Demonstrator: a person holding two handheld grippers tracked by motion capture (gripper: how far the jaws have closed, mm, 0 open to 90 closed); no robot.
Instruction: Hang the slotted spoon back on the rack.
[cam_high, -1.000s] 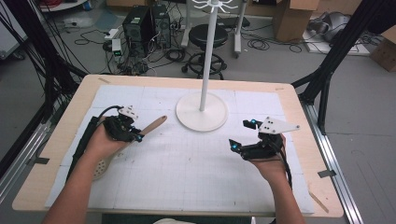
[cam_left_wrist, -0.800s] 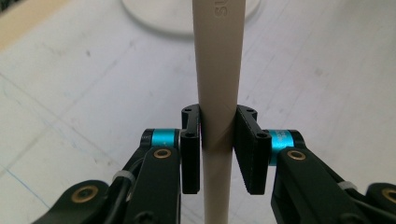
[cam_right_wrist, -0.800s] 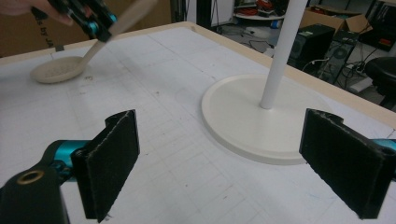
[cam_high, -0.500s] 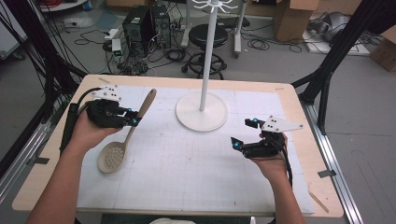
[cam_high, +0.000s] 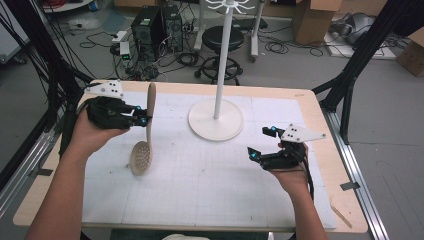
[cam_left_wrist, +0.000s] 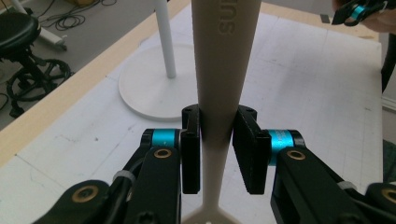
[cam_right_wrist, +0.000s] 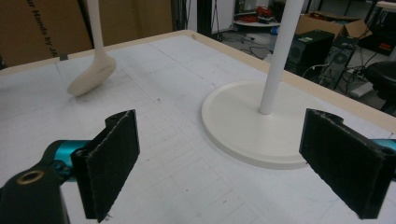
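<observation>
A beige slotted spoon (cam_high: 142, 156) hangs head down over the left of the white mat, its handle (cam_left_wrist: 219, 70) pointing up. My left gripper (cam_high: 142, 118) is shut on that handle partway along, pads pressing both sides (cam_left_wrist: 218, 140). The spoon's head (cam_right_wrist: 92, 75) is low over the mat; whether it touches is unclear. My right gripper (cam_high: 261, 143) rests at the right of the table, open, with nothing between its wide-apart pads (cam_right_wrist: 229, 163). A white stand with a round base (cam_high: 216, 121) and tall pole (cam_high: 222, 55) stands at the back middle.
The stand's base (cam_right_wrist: 252, 126) lies just ahead of my right gripper, and to the left of the spoon in the left gripper view (cam_left_wrist: 149, 88). A wooden table edge (cam_high: 345, 200) frames the mat. Beyond the table are a stool (cam_high: 220, 42), computers and cables.
My left hand has risen with the spoon, whose handle swung from low and slanted to nearly upright, the head lifting from under the hand into sight. The right hand has stayed put.
</observation>
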